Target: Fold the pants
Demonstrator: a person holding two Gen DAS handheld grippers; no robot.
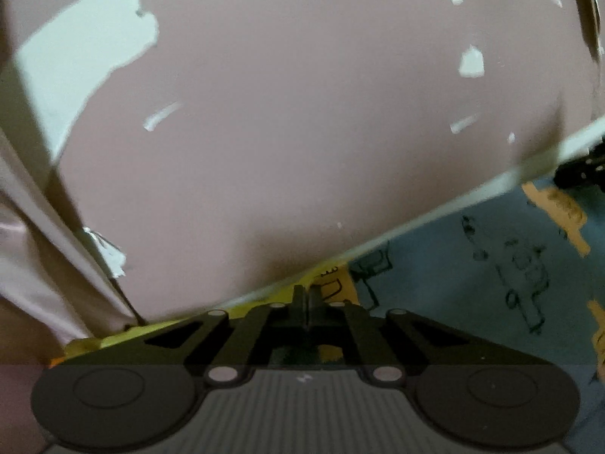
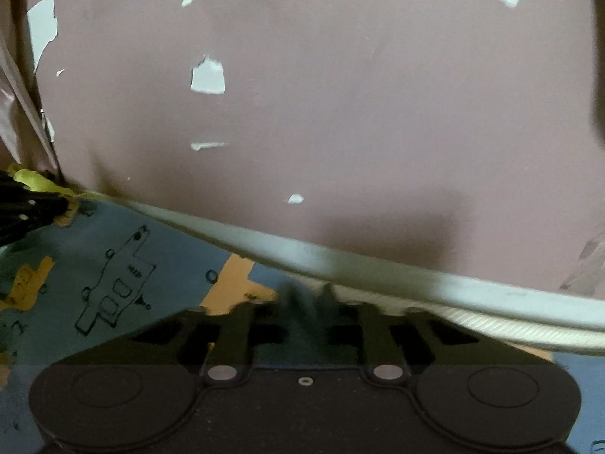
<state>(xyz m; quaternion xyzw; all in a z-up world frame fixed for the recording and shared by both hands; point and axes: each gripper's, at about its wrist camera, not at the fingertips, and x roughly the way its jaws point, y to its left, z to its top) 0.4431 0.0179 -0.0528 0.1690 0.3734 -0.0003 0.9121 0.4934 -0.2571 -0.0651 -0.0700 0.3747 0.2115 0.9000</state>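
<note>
With both grippers, left gripper and right gripper, pinching the printed blue pants at their far edge beside the pink wall, fingers pressed together, lifting level together seemed best to keep the fold square.

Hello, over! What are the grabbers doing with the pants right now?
Left gripper jaws shut at the pants edge. Right gripper jaws shut, blurred, near the white hem. Wall close ahead; nothing seen blocking.
</note>
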